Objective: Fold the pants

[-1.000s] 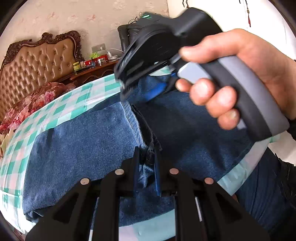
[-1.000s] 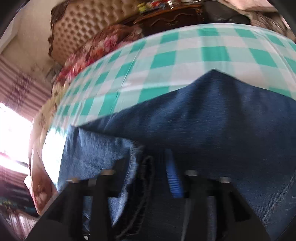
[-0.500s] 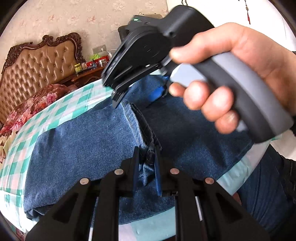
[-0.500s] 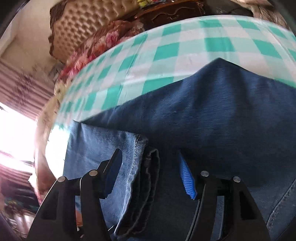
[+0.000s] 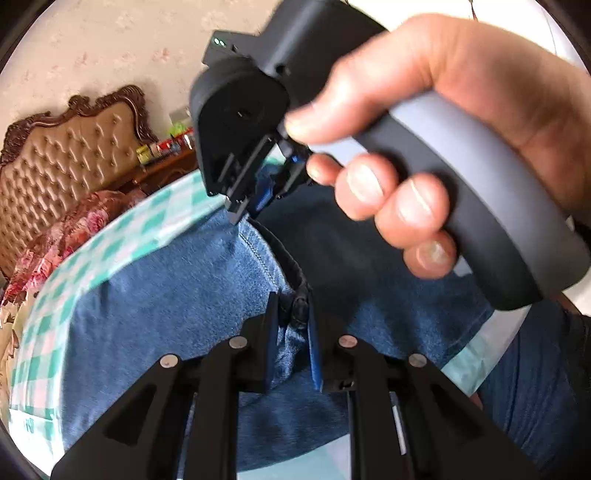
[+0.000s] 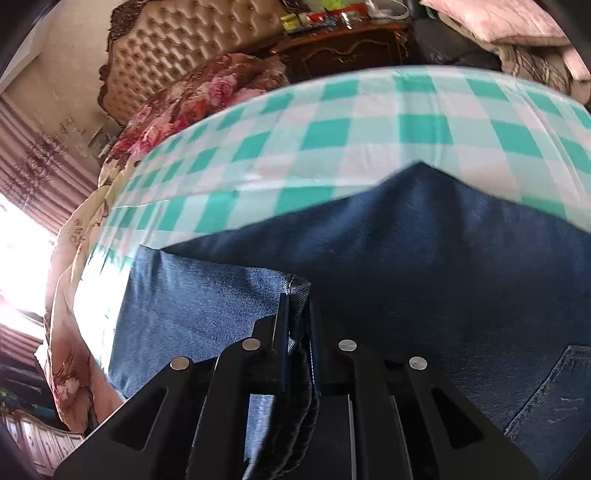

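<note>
Only left view shows right hand (image 5: 461, 122) above pants (image 5: 177, 295).

a tufted tan headboard (image 5: 55, 162) with a dark carved wooden frame is standing against a pale wall (image 5: 110, 48) papered in a faint floral pattern. a red and pink floral quilt (image 6: 192, 99) is lying bunched on the bed just in front of it. beside the headboard, a dark carved nightstand (image 6: 347, 48) is carrying a clutter of small colourful containers (image 6: 314, 16), too small to identify. a green and white checked cloth (image 6: 388, 129) is covering the bench in the foreground. strong daylight is pouring in through a window (image 6: 18, 266) at the left, washing out the pinkish curtains (image 6: 48, 173) hanging beside it.
</note>
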The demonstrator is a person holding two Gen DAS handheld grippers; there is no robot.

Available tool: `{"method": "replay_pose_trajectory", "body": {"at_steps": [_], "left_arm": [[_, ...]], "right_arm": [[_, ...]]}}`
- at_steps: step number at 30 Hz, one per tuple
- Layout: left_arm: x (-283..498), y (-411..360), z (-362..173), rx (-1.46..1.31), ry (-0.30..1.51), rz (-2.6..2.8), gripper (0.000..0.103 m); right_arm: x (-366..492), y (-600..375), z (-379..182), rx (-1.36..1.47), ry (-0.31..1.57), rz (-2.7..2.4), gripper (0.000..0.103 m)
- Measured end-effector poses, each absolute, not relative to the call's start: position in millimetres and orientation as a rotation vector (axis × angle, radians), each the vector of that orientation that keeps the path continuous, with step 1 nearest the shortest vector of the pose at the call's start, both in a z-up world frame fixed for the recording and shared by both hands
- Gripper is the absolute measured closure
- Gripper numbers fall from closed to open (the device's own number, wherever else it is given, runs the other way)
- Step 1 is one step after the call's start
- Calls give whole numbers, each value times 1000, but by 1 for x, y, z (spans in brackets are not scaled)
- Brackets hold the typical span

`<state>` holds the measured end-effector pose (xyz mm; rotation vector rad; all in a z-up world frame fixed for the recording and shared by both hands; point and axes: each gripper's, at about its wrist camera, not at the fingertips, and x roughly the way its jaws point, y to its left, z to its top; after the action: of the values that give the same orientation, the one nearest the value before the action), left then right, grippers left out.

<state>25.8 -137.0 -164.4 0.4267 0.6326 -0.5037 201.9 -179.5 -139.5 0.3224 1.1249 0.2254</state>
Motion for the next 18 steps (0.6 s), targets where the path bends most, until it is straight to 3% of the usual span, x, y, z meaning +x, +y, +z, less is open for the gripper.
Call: {"method": "replay_pose_trajectory", "body": {"at_steps": [12, 13, 16, 18], "left_arm": [[26, -140, -164, 396, 612, -519, 88], [26, -140, -165, 390, 620, -523, 87], [27, -137, -164, 334, 650, -574, 60], [25, -126, -148, 299, 605, -598, 60]], "right_arm": [[190, -177, -133, 256, 1090, 170, 91], [191, -177, -135, 246, 1098, 165, 91], [193, -177, -142, 211, 1103, 126, 91], [186, -177, -135, 180, 1065, 79, 91]]}}
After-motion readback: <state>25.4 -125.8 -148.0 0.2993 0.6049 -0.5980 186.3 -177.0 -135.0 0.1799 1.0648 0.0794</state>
